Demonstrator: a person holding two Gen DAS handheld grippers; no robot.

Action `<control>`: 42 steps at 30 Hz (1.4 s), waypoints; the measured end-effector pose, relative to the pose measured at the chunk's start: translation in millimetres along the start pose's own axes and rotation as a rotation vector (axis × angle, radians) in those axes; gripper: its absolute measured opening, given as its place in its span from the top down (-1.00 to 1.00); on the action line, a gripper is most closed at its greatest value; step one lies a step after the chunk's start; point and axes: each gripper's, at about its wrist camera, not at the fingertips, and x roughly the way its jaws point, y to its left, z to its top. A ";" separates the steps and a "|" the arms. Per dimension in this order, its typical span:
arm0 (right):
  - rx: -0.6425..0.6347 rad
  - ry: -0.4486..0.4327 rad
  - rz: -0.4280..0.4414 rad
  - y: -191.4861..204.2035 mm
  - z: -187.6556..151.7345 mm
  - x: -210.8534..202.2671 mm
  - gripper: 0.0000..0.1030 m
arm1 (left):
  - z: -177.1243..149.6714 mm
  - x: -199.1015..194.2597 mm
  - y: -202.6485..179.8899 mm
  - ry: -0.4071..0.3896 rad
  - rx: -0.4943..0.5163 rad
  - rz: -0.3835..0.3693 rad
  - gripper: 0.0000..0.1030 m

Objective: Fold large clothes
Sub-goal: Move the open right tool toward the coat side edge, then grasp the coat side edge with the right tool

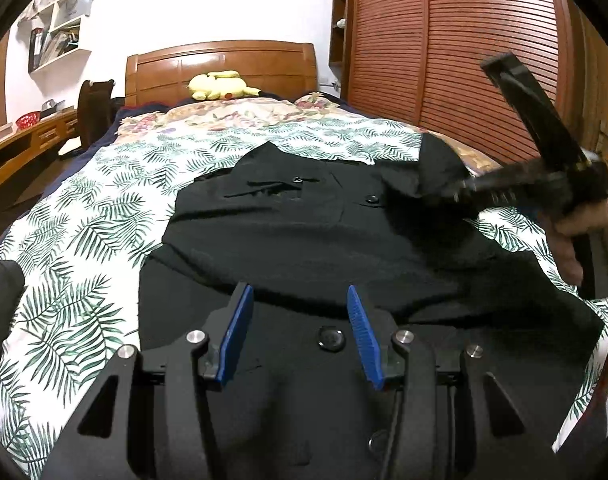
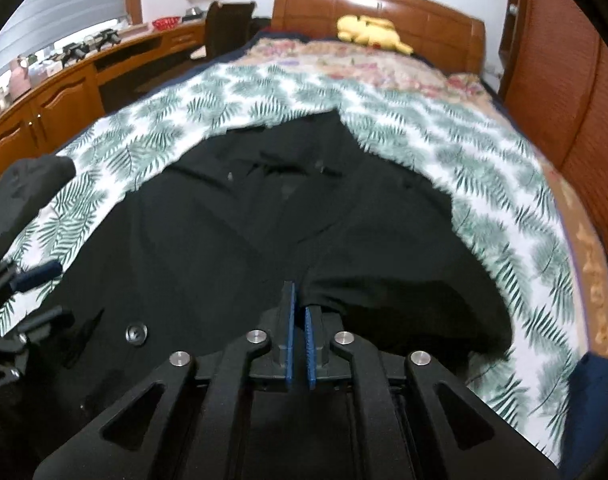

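Note:
A large black coat with round buttons lies spread on the leaf-print bedspread. My left gripper is open, its blue pads apart, low over the coat's near part. My right gripper is shut on a fold of the black coat and holds that part lifted. In the left wrist view the right gripper shows at the right, blurred, with lifted black cloth hanging from it.
A wooden headboard and a yellow plush toy are at the far end of the bed. A slatted wooden wardrobe stands on the right. A wooden desk and a chair stand on the left.

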 end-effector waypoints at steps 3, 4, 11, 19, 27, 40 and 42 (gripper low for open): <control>-0.011 0.029 0.012 12.0 -11.1 1.0 0.30 | 0.5 -2.1 4.2 -0.003 -0.009 0.003 0.07; -0.016 0.026 0.014 15.0 -14.1 -2.3 0.10 | 0.5 -2.8 4.9 -0.004 -0.012 0.004 0.07; -0.012 -0.052 -0.006 3.7 -8.8 -44.0 -0.21 | 1.2 -4.1 6.9 -0.008 -0.023 0.001 0.07; 0.071 -0.027 -0.172 -70.5 -5.3 -44.5 -0.26 | -1.0 -0.7 1.5 0.001 -0.013 -0.001 0.07; 0.200 0.083 -0.263 -143.2 -38.6 -8.7 -0.27 | -1.7 2.0 0.5 0.009 -0.011 0.000 0.07; 0.499 0.188 -0.169 -197.1 -78.3 40.7 -0.27 | -2.2 9.0 -5.5 0.022 0.005 -0.002 0.07; 0.506 0.187 -0.162 -195.3 -78.5 42.9 -0.27 | -2.1 9.2 -5.7 0.022 0.007 -0.003 0.07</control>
